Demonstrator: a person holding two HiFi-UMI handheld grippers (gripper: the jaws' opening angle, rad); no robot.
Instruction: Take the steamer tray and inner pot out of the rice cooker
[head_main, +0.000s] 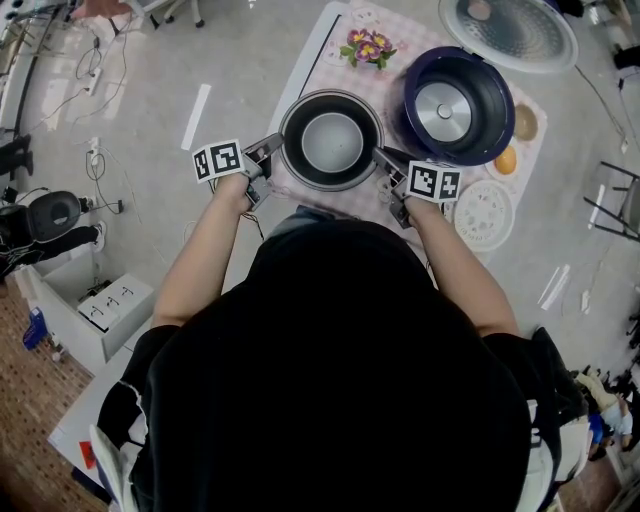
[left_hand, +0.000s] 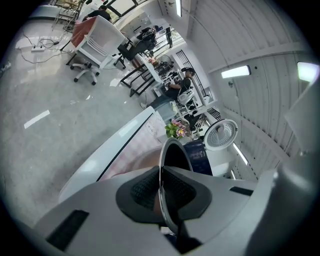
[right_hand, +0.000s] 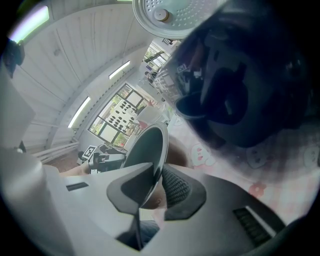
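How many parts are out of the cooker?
2. The inner pot, left of the rice cooker, held by left gripper and right gripper; the steamer tray, beside the right gripper.

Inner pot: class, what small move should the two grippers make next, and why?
Probably lower the inner pot straight down onto the pink cloth, then open both jaws. The left gripper and right gripper pinch its rim on opposite sides, it is out of the rice cooker, and the steamer tray lies beside the cooker. Whether the pot touches the cloth is unclear.
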